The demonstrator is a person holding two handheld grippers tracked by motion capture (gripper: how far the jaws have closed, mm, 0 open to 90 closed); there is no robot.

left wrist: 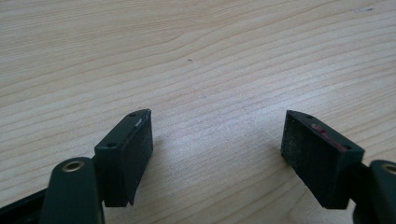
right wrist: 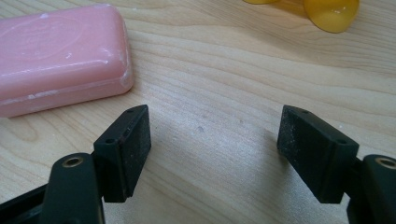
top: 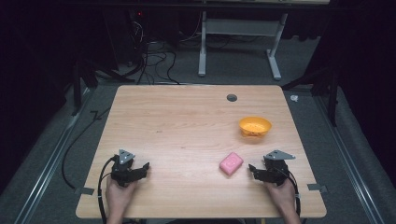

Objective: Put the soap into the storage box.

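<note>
Landmark: the pink soap bar (top: 231, 163), lying flat on the wooden surface (top: 187, 130), toward the person's right.
Thing in hand: the soap bar itself, untouched; in the right gripper view (right wrist: 60, 56) it sits ahead and to the left of the jaws, just beyond the left pad, not between them.
Right claw (top: 252, 169): just right of the soap, low over the surface, jaws spread with bare wood between them (right wrist: 212, 135); it grips nothing.
Left claw (top: 144, 168): well to the left of the soap, jaws apart over plain wood (left wrist: 217, 135), holding nothing.
Orange bowl (top: 255, 126): beyond the soap and a little to its right, near it but apart; its yellow-orange foot shows at the top of the right gripper view (right wrist: 331, 14).
Risk, miss: the soap is off the claw's centre line, so closing from here would likely catch air or clip one corner and spin the bar.
Risk, slip: the bar looks smooth with rounded edges and white scuffs; a shallow pinch could let it squirt out.
Risk, knock: a sideways shove could push the soap along the wood towards the bowl.
Writing: a faint oval stamp on the soap's top face, too soft to read; no other label legible.
</note>
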